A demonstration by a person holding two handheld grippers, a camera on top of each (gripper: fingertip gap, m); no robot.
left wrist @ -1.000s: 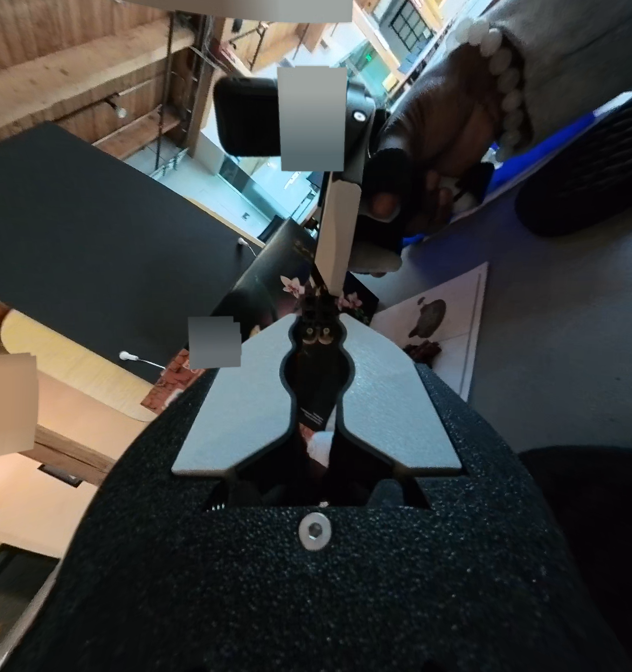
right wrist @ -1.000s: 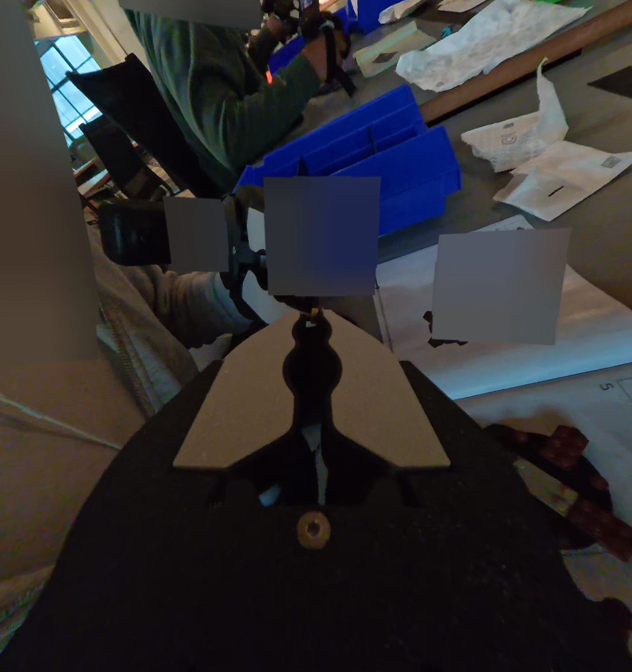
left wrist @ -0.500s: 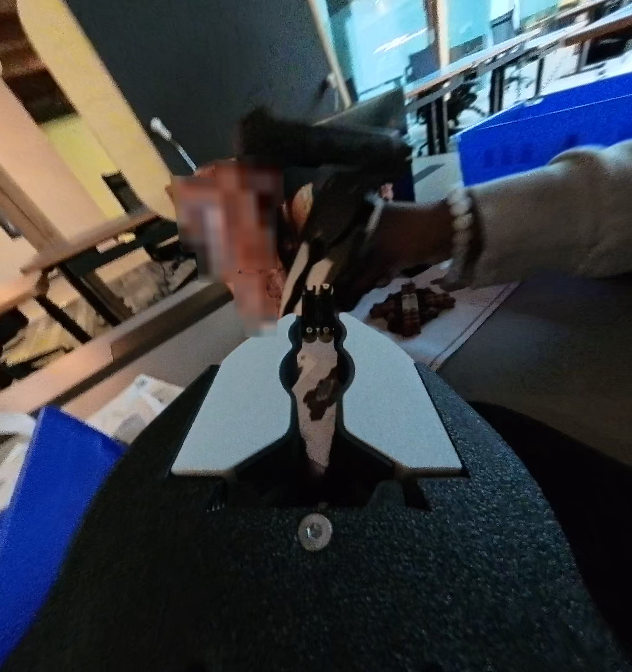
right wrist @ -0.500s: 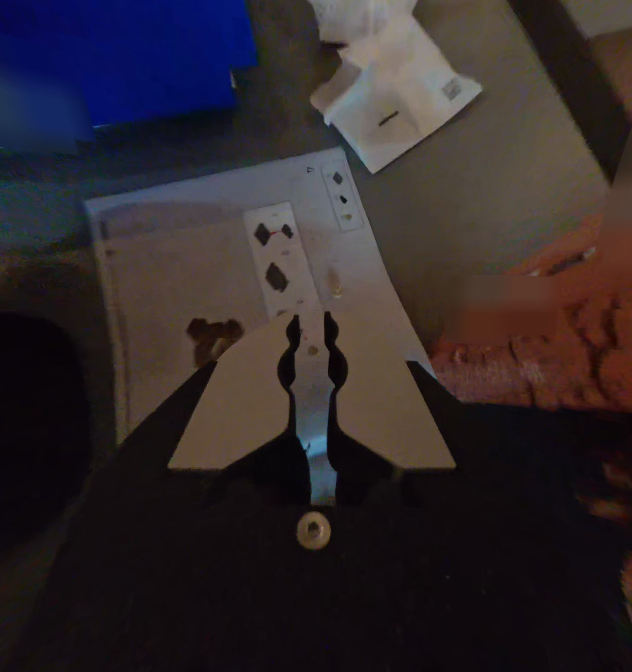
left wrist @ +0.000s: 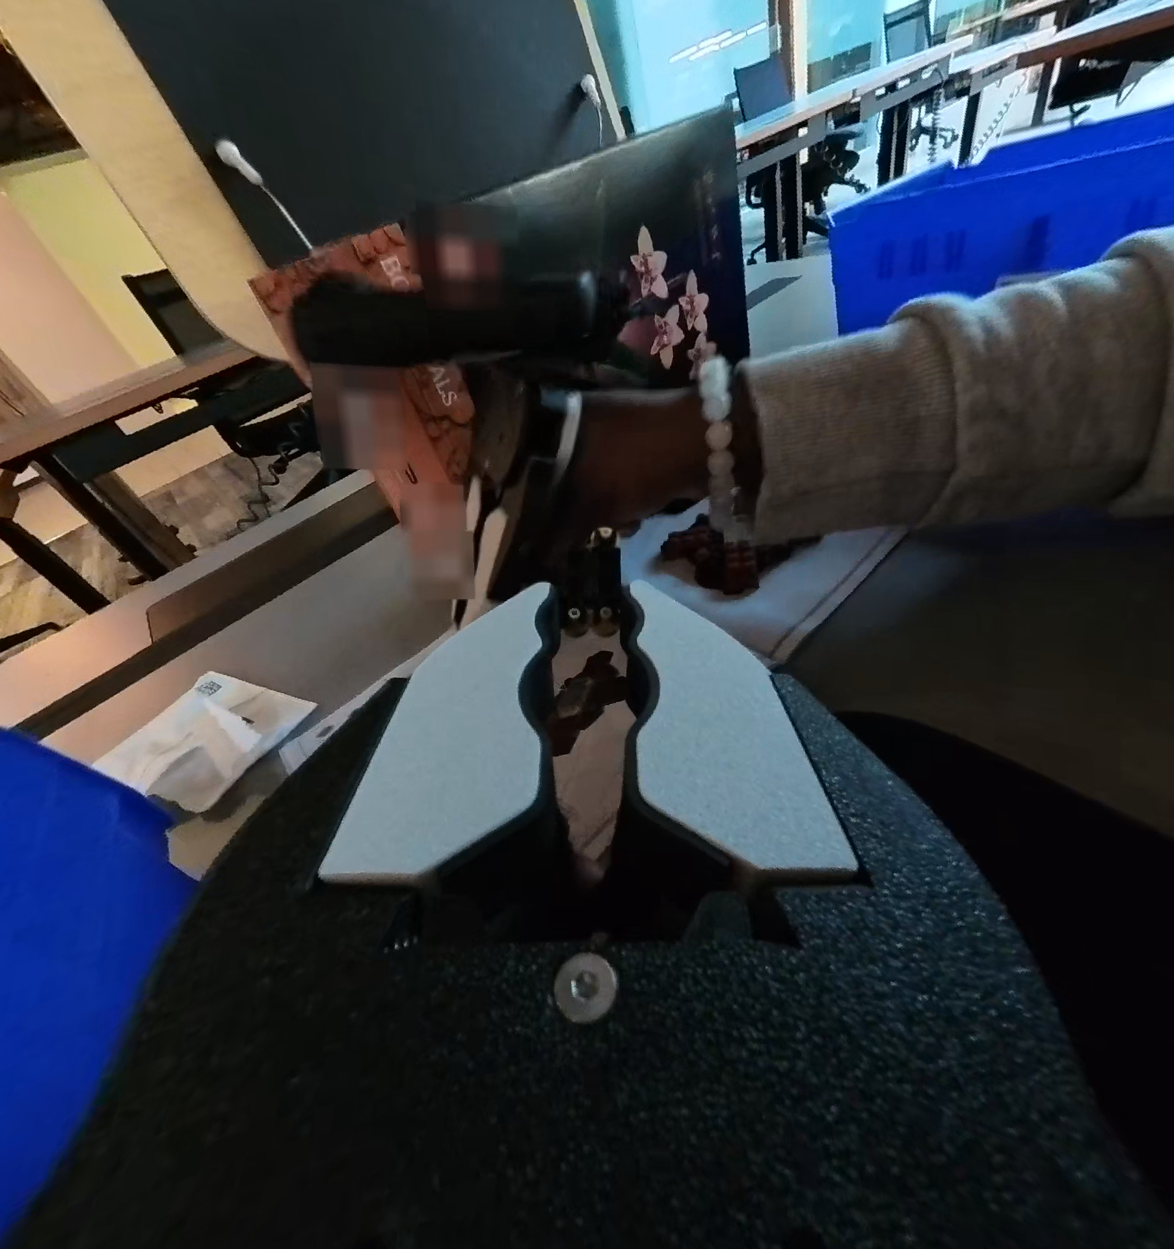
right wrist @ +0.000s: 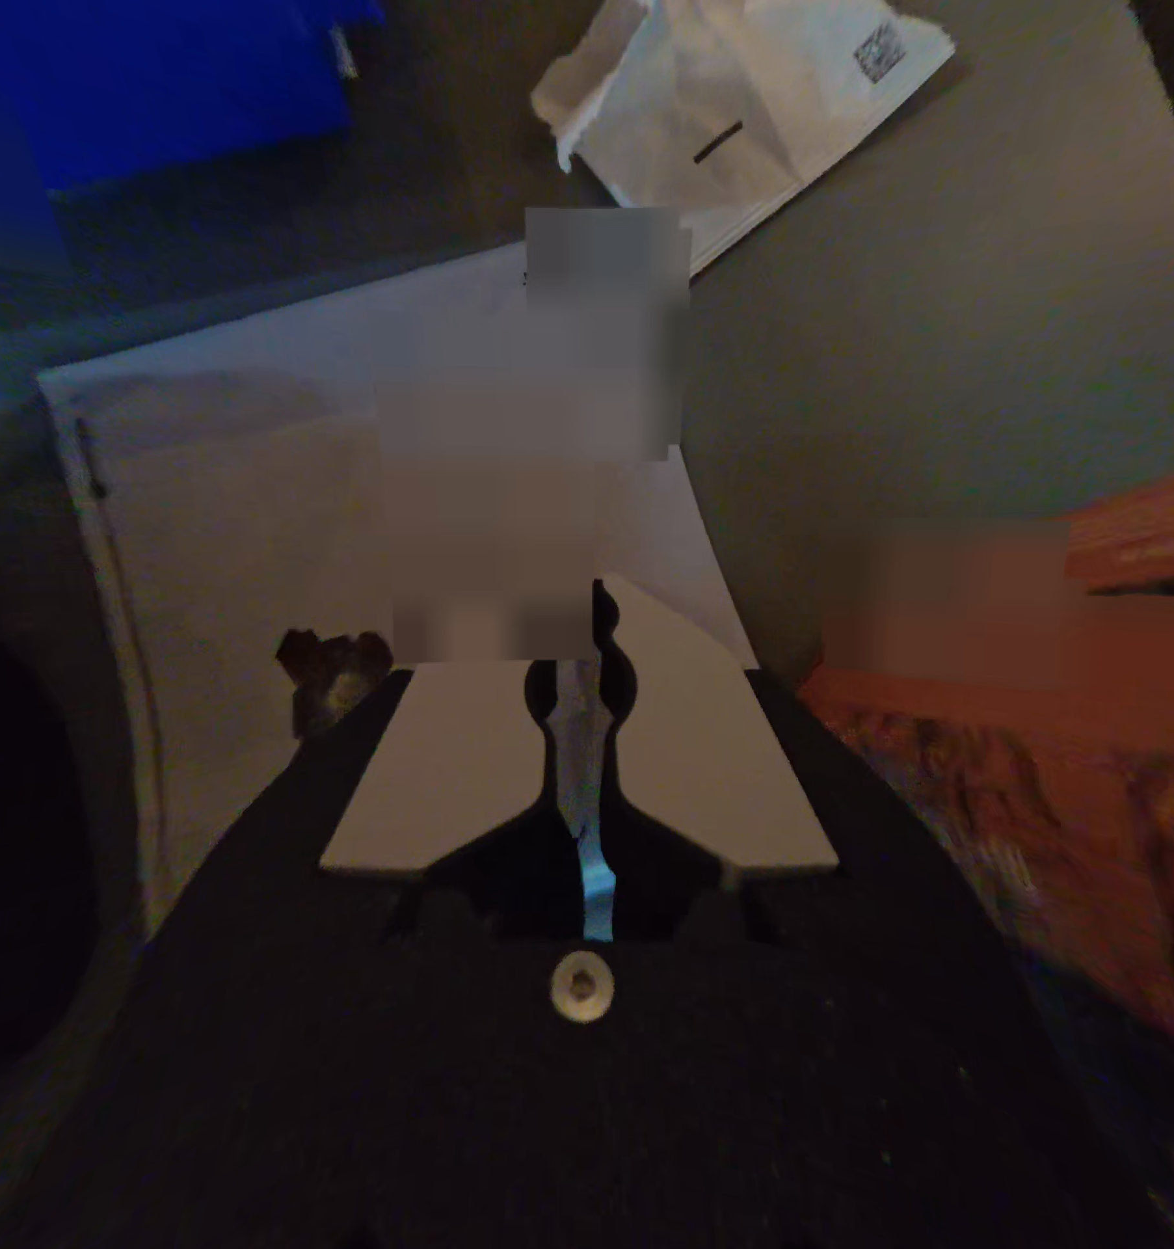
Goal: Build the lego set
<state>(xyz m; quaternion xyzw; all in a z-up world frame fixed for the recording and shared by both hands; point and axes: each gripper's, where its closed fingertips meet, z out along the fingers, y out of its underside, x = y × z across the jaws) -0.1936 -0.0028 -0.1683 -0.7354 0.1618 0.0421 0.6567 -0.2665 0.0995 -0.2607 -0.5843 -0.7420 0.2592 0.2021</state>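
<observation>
The left claw (left wrist: 594,611) pinches a small dark piece (left wrist: 594,595) with two round studs; both fingertips press on its sides, and the grasp looks the same as a second ago. Under it, a printed page (left wrist: 584,777) lies on the desk (left wrist: 300,649). A blue bin (left wrist: 43,946) is near on the left, with a crumpled white paper bag (left wrist: 205,737) just behind it.

What has changed is the right claw (right wrist: 587,595). A second ago it was level and met the left claw at the dark piece. Now it is apart from it and points down over the white booklet (right wrist: 232,507). Its fingers (right wrist: 672,676) stand close together, but a blurred patch covers the tips, so I cannot tell if they pinch something.

A cluster of brown bricks (right wrist: 327,669) lies on the booklet, just left of this claw. Farther off stand a dark box with flowers (left wrist: 672,223) and a second blue bin (left wrist: 1010,223).
</observation>
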